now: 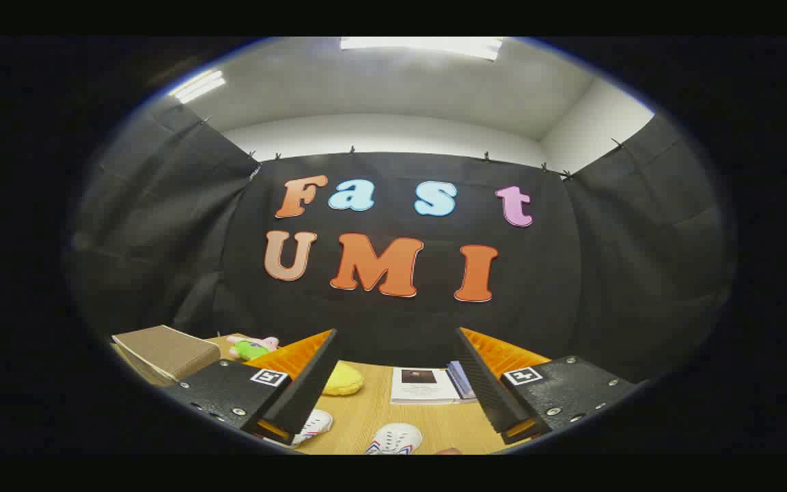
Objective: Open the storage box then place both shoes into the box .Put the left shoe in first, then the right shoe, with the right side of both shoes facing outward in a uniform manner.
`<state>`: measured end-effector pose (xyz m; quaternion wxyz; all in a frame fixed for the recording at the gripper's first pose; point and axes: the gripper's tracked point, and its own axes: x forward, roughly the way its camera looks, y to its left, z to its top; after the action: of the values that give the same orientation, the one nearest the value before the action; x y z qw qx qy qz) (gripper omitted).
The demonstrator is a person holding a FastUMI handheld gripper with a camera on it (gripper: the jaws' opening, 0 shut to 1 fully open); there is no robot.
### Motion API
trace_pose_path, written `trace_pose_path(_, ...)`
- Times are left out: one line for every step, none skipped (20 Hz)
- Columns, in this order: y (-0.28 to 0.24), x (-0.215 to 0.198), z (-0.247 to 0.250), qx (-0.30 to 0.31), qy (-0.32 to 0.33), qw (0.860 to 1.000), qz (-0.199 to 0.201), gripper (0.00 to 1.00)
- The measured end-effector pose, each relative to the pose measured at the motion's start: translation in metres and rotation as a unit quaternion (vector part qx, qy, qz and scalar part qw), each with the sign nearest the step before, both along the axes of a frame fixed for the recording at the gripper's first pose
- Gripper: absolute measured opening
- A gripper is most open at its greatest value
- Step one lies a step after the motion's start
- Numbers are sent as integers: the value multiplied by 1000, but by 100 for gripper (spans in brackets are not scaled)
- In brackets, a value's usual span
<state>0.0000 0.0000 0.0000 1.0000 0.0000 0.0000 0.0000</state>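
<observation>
Brown storage box (164,352) at ten o'clock of the fingers, on the bench (373,420), lid seemingly not yet opened; gripper (393,383) held high, fingers spread wide, clamped on nothing; left-hand shoe (313,425) at seven o'clock, partly under a finger; second shoe (395,438) at six o'clock between them. Judged: nothing boxed, every step outstanding.

gripper view: rides on gripper (393,383), fingers spread apart | faces booth's back wall, level | raised above bench (380,417) | shoes (395,437) close below
</observation>
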Motion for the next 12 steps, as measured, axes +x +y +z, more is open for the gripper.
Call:
trace_pose_path(1, 1, 0, 1, 1, 1000, 1, 99)
trace_pose_path(1, 1, -1, 2, 2, 1000, 1, 99)
trace_pose_path(2, 2, -1, 4, 3, 1000, 2, 99)
trace_pose_path(5, 2, -1, 5, 5, 1000, 4, 98)
trace_pose_path(7, 2, -1, 8, 7, 1000, 6, 98)
trace_pose_path(8, 3, -1, 9, 8, 1000, 8, 98)
trace_pose_path(8, 5, 0, 9, 7, 1000, 8, 98)
trace_pose_path(8, 6, 0, 8, 8, 1000, 6, 98)
trace_pose_path(8, 8, 1, 9, 10, 1000, 6, 99)
trace_pose_path(12, 10, 1, 12, 12, 1000, 8, 99)
trace_pose_path(13, 11, 2, 17, 14, 1000, 10, 99)
trace_pose_path(14, 12, 2, 21, 16, 1000, 11, 99)
